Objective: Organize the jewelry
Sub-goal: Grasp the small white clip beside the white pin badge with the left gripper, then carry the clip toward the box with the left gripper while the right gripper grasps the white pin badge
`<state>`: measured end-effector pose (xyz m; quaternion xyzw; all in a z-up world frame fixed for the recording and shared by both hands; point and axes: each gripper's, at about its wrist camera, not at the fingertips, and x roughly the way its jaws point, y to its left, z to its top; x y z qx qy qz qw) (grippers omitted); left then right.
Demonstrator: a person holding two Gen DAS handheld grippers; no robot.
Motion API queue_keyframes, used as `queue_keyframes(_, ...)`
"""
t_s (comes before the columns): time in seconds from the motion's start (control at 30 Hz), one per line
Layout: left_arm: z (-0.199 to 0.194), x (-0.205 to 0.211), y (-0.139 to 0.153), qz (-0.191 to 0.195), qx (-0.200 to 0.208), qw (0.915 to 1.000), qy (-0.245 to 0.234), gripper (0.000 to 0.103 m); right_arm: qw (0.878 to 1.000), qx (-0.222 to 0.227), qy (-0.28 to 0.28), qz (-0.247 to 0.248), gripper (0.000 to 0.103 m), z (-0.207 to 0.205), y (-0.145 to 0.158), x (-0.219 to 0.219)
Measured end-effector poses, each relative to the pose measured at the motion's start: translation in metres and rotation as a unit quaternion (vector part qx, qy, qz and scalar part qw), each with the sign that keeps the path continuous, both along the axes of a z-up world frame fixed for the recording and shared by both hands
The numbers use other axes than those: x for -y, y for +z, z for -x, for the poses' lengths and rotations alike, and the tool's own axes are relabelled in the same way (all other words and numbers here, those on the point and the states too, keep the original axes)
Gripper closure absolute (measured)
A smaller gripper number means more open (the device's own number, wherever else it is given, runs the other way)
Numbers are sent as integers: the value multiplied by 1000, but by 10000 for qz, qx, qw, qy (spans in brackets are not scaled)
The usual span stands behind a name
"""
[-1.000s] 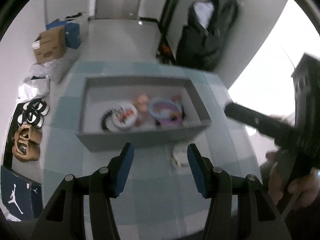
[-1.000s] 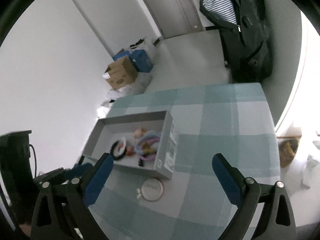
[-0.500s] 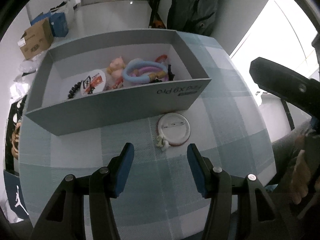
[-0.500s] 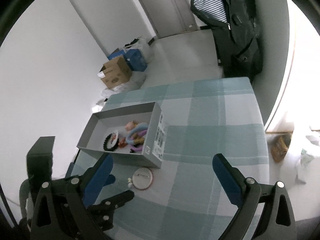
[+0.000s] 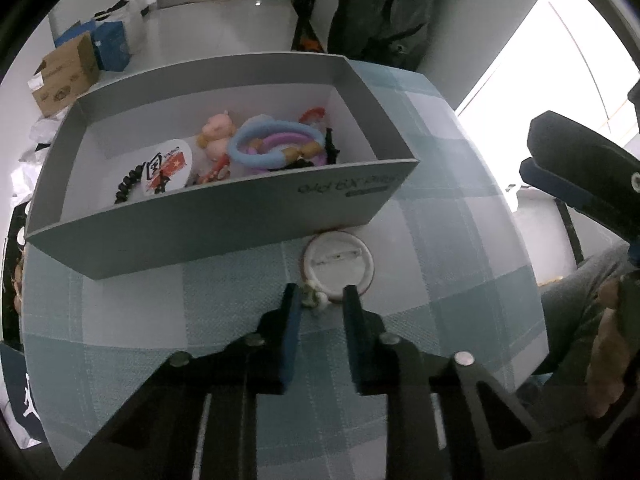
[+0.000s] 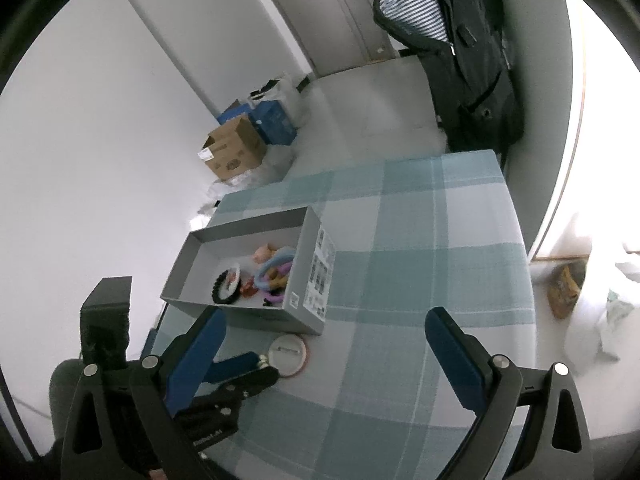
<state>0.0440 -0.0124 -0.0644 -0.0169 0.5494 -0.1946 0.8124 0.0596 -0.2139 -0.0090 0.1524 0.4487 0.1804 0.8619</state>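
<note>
Blue pads of the left gripper (image 5: 318,300) now stand close together, where a second ago they were spread wide and well back from the table. The gripper has come down toward the cloth (image 5: 460,264) and narrowed around the small pale charm (image 5: 314,299) that sits at the near edge of the badge (image 5: 338,262). The charm lies between the pads; whether they already pinch it cannot be told, since a gap shows on its right side. The badge lies face down on the cloth, just in front of the box (image 5: 224,216) and touching or nearly touching its near wall.

Inside the box are the rings (image 5: 276,146), a pink figure (image 5: 216,132), a beaded band (image 5: 128,184) and another badge (image 5: 166,170), so most pieces are already sorted. The right gripper (image 6: 324,354) hangs above the table, spread wide and empty, well apart from the box.

The narrowing suggests the grasp on the charm is under way. The likely next step is to finish closing, lift, and carry it over the wall into the box. The badge may drag along if the two are joined.
</note>
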Motion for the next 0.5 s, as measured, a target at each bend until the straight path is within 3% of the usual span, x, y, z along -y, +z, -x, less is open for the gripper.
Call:
queue_keyframes(0.2,3,5,3,24,24,9999,-150,94,10000,-47,-33,-2,2,-3,-1,0)
queue_keyframes(0.5,10,-1,17,193,101,9998,4,94,9999,-152,-43,56,2,-3,-9,0)
